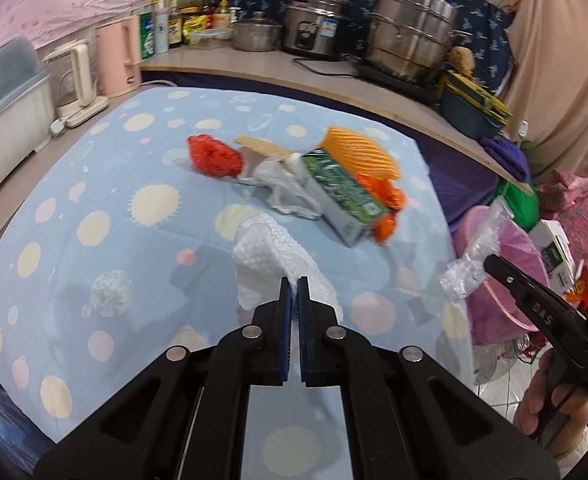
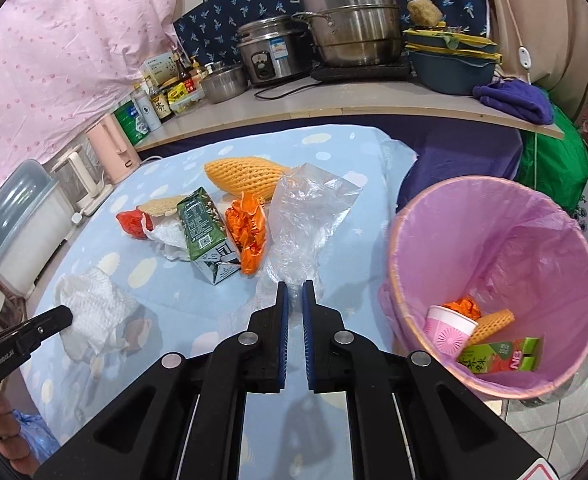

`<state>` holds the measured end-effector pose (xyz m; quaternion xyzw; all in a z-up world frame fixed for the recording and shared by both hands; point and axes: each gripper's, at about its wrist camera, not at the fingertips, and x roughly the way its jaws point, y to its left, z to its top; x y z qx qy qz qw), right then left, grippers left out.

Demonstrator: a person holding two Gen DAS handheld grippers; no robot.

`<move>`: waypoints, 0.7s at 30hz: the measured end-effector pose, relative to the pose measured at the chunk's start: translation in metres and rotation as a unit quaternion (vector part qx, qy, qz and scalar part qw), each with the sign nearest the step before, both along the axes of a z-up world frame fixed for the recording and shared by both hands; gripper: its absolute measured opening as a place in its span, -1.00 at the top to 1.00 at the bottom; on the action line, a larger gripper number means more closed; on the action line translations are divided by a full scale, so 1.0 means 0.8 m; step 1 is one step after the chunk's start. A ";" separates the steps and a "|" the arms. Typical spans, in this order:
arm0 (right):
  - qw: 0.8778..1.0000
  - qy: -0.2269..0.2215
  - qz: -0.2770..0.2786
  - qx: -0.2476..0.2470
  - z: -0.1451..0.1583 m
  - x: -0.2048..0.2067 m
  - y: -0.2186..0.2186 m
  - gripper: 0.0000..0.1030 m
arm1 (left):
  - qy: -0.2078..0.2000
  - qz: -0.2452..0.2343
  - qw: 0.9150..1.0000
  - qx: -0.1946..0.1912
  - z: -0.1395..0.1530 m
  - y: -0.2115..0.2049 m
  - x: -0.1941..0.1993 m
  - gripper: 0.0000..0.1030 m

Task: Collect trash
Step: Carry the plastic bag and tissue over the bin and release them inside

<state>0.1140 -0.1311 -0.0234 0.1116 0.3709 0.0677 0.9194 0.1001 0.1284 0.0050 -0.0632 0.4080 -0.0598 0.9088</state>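
- Left tool (image 1: pixel 293 282) is clamped on a white paper towel (image 1: pixel 266 256), raised above the desk (image 1: pixel 94 184).
- Right tool (image 2: pixel 295 286) pinches a clear plastic bag (image 2: pixel 302 216) just left of the pink-lined bin (image 2: pixel 534 240).
- Green carton (image 2: pixel 204 228) lies left of that bin.

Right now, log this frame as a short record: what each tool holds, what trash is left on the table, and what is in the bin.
left tool: shut on white crumpled paper towel
right tool: shut on clear crinkled plastic bag
left on table: green-and-white drink carton, orange foil wrapper, yellow foam fruit net, red plastic wad
pink-lined round bin: pink paper cup, green-and-red carton
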 end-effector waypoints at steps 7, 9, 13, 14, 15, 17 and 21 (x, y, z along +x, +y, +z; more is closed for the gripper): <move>0.999 -0.006 -0.035 0.011 0.007 -0.029 -0.050 0.86 | -0.009 -0.051 0.999 -0.005 0.013 -0.063 -0.018 0.95; 0.999 -0.008 -0.047 0.011 0.008 -0.038 -0.066 0.86 | -0.012 -0.067 0.998 -0.006 0.017 -0.083 -0.022 0.95; 0.997 -0.009 -0.071 0.013 0.009 -0.053 -0.095 0.86 | -0.017 -0.100 0.995 -0.012 0.026 -0.124 -0.026 0.95; 0.997 -0.010 -0.078 0.014 0.009 -0.056 -0.102 0.86 | -0.018 -0.106 0.994 -0.013 0.027 -0.132 -0.026 0.95; 0.996 -0.010 -0.087 0.015 0.009 -0.059 -0.112 0.86 | -0.021 -0.114 0.993 -0.012 0.029 -0.144 -0.025 0.95; 0.995 -0.009 -0.100 0.018 0.007 -0.063 -0.127 0.86 | -0.026 -0.129 0.991 -0.007 0.032 -0.167 -0.024 0.95; 0.992 -0.008 -0.128 0.021 0.002 -0.068 -0.157 0.86 | -0.034 -0.155 0.987 -0.006 0.038 -0.208 -0.019 0.95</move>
